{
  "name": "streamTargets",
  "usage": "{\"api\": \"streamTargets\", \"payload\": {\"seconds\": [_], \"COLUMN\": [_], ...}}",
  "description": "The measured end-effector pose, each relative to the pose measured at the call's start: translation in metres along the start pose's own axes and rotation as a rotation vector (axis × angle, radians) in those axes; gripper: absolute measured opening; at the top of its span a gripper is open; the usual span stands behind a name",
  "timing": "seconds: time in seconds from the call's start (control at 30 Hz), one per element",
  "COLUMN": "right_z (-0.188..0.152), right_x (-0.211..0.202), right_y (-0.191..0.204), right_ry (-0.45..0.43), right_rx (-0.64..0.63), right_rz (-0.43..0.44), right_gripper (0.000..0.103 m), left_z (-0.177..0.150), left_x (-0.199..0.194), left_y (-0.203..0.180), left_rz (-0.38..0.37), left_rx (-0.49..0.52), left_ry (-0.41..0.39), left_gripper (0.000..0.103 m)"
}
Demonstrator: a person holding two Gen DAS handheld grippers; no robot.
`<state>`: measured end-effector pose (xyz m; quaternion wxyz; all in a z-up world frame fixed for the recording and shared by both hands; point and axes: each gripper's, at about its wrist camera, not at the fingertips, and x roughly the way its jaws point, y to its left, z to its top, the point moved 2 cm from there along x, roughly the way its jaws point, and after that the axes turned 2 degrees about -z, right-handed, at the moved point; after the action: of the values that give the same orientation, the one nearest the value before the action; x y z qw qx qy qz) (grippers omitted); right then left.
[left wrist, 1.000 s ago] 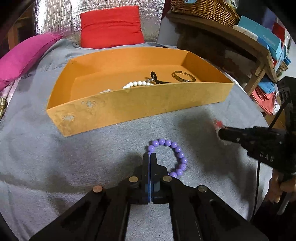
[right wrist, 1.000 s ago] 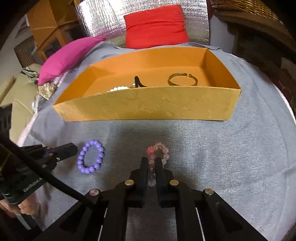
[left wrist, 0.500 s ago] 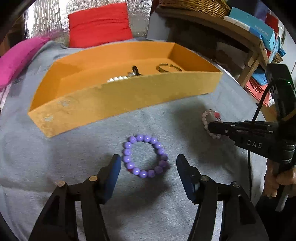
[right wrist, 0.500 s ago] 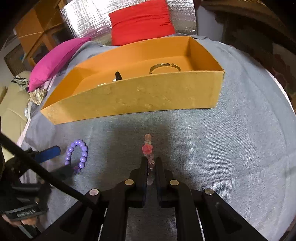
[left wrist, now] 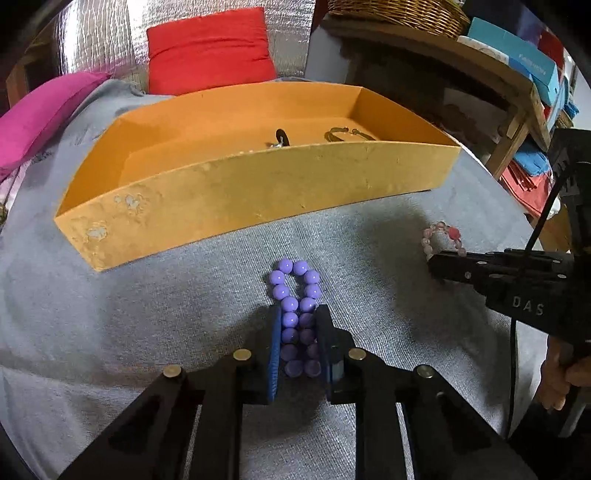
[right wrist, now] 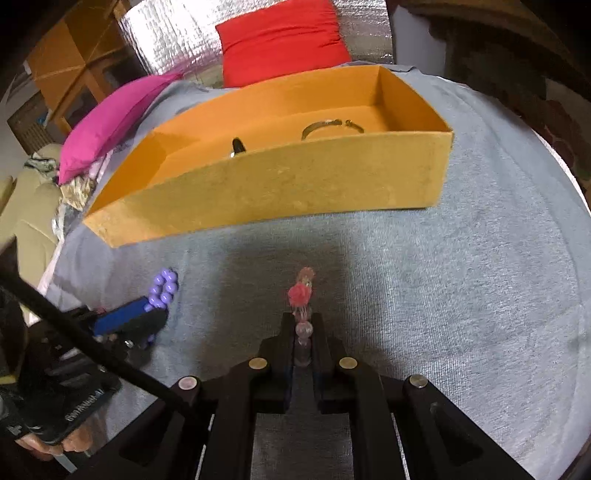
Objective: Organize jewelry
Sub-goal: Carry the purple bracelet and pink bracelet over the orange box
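Purple bead bracelet is pinched between the fingers of the left gripper, squeezed into a long narrow loop with the far beads sticking out past the fingertips over the grey cloth. Fingers narrow, clamped on both bead strands. From the right wrist view the same purple bead bracelet pokes out of the left gripper at lower left.

Right gripper is closed on the pink bead bracelet, seen edge-on, with a red rose-like bead above the fingertips and clear pale beads sitting between the fingers. In the left wrist view the pink bead bracelet shows as a small loop at the tip of the right gripper (whether it touches the cloth I cannot tell).

Orange box sits open on the cloth just beyond both bracelets, apart from them. Inside it: a gold bangle toward the right end and a black ring-shaped piece near the middle, both partly hidden by the near wall. A few white beads barely peek over that wall.

Behind the box: red cushion, magenta cushion, silver foil backing. Wooden shelf with a wicker basket at right.
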<state>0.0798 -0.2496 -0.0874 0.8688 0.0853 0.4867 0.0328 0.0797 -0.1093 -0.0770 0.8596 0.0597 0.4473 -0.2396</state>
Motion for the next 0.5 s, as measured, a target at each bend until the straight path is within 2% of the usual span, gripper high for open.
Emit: {"api": "streamTargets", "payload": {"seconds": [0.23, 0.5], "right_z": [0.000, 0.009], "right_x": [-0.002, -0.021], "right_y": [0.018, 0.018], "right_ry": [-0.030, -0.113], "right_rx": [-0.072, -0.083], "right_rz": [-0.007, 0.058], "right_gripper": [0.009, 0.009], "left_z": [0.001, 0.004], "left_x": [-0.018, -0.047], "left_y": [0.003, 0.018], "left_rz": [0.009, 0.036], "left_rx": [0.010, -0.006], "left_ry": [-0.040, -0.107], "left_gripper": [0.019, 0.019]}}
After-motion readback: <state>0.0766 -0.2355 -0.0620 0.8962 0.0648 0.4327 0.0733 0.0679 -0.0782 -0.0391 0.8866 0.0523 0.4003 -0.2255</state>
